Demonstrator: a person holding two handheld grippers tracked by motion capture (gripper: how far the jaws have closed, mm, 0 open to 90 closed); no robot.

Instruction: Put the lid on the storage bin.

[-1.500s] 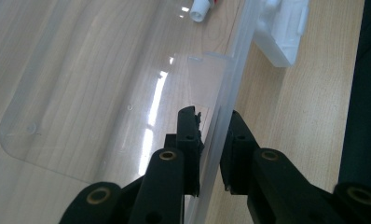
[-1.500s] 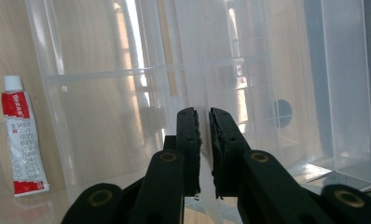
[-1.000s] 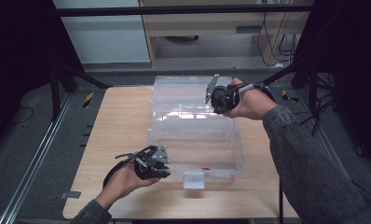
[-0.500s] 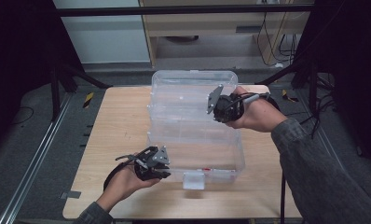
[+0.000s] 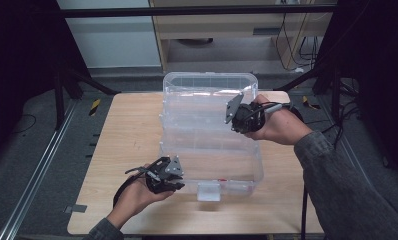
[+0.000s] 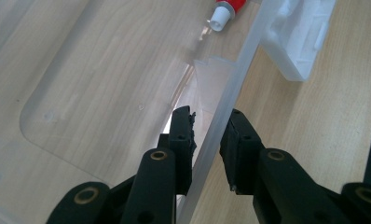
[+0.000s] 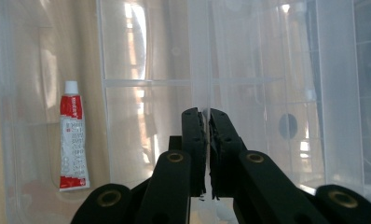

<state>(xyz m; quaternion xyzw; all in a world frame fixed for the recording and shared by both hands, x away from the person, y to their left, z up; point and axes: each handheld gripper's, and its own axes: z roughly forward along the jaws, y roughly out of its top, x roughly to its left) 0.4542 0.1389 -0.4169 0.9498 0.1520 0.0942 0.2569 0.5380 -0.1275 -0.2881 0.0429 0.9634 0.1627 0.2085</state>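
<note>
The clear plastic box (image 5: 212,145) sits mid-table, its walls hard to trace through glare. The left gripper (image 5: 173,176) straddles the near-left rim (image 6: 221,126); its jaws stand apart, the pads not clearly pressing. The right gripper (image 5: 235,116) is clamped on the raised lid's (image 5: 207,97) edge (image 7: 207,70). A red-and-white tube (image 7: 72,135) lies inside, cut off in the left gripper view

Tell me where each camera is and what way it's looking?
High view: above the person's side, looking forward and down at the table and clear box; both forearms and hands show.
Left gripper view: rides the left claw, looking along its jaws, which straddle the box's wall.
Right gripper view: rides the right claw, jaws pinched on a clear plastic edge.
Both gripper views share the red-and-white tube.
</note>
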